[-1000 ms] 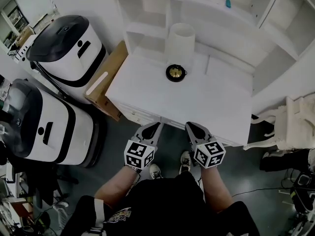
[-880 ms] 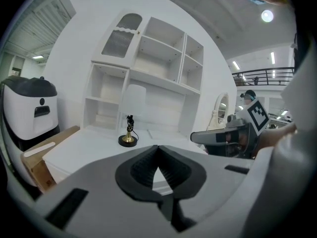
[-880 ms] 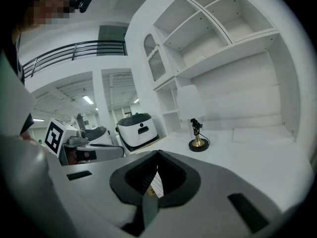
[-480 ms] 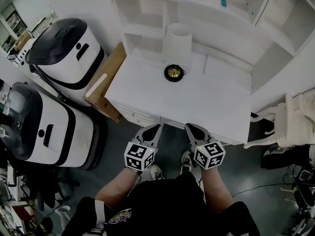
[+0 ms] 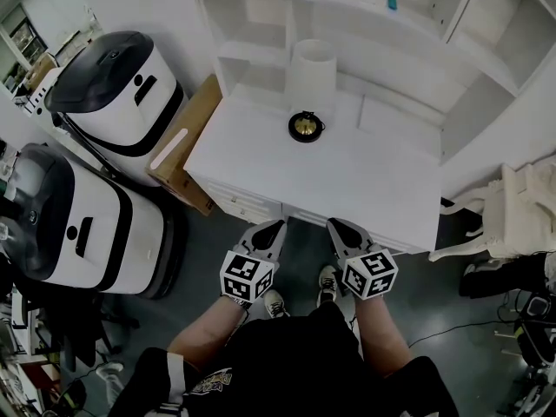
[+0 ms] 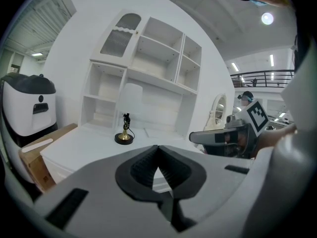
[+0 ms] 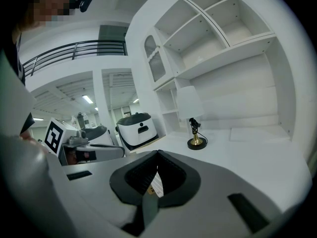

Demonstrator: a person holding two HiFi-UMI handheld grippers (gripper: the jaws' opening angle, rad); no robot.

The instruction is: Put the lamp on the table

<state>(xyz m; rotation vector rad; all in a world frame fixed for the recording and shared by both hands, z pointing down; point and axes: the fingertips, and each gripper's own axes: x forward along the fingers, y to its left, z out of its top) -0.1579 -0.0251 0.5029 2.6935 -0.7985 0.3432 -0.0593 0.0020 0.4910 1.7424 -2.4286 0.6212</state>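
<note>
One lamp (image 5: 311, 81) stands on the table (image 5: 347, 181) by shelves (image 5: 252, 59).

Bright, even indoor light.
A ceiling light (image 6: 267, 18) glares; the white desk (image 5: 365, 181) washes out; fisheye bends edges, corners darken.

A white table (image 5: 347, 181) with a white shelf unit (image 5: 261, 24) behind it is set at the upper centre, and dark grey floor (image 5: 208, 241) is seen below. Two white-and-black machines (image 5: 117, 81) and a cardboard box (image 5: 187, 133) are placed at the left, an ornate white chair (image 5: 512, 220) at the right edge. Ceiling lights (image 6: 267, 18) are lit overhead.
</note>
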